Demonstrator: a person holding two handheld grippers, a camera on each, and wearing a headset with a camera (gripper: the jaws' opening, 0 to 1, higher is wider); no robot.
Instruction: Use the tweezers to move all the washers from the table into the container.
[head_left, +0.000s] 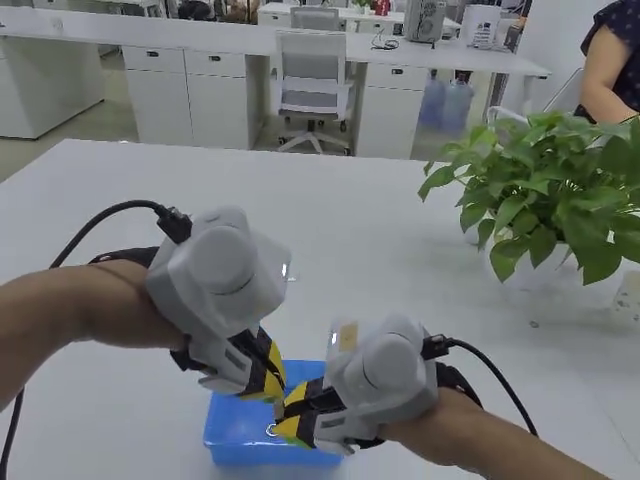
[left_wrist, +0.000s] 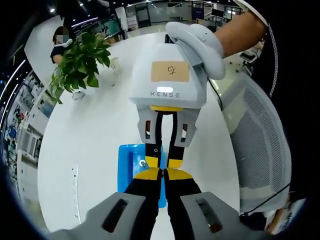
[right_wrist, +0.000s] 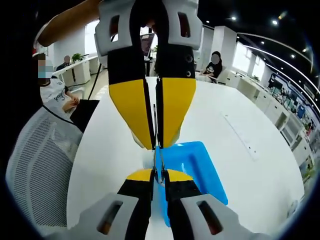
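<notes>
Right gripper view: tweezers (right_wrist: 157, 165) pinched in right claw (right_wrist: 159, 176), over container (right_wrist: 200, 165).

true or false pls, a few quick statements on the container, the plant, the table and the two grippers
1. The container is blue. True.
2. The potted plant stands left of the grippers in the head view. False: it stands to their right.
3. The left hand-held gripper and right hand-held gripper meet tip to tip over the container. True.
4. The left hand-held gripper's jaws gape wide. False: they are close together.
5. The table is black. False: it is white.
</notes>
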